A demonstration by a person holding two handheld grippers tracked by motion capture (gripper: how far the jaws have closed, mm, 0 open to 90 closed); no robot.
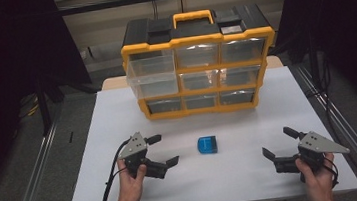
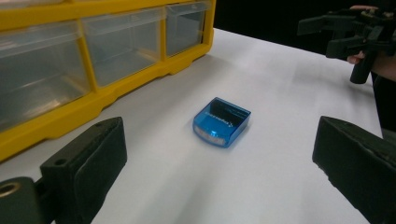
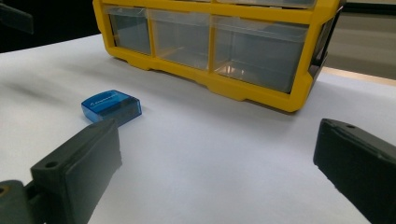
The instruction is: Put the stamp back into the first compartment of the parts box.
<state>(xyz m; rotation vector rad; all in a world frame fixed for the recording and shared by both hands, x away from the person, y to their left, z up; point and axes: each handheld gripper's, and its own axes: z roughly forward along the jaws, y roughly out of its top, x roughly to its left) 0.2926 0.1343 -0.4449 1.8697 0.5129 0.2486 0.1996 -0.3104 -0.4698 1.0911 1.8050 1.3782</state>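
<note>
A small blue translucent plastic box (image 1: pixel 207 145) lies flat on the white worktop (image 1: pixel 249 118), well in front of the yellow-framed drawer organizer (image 1: pixel 198 63) and roughly level with that organizer's middle column of drawers. It is squarish with rounded corners and low walls. In the left gripper view the blue translucent plastic box (image 2: pixel 221 122) shows a dark inside under its clear top, pale lettering too small to read, and a lighter glint along the edge turned away from the organizer. Nothing touches it; it sits apart from the organizer.
</note>
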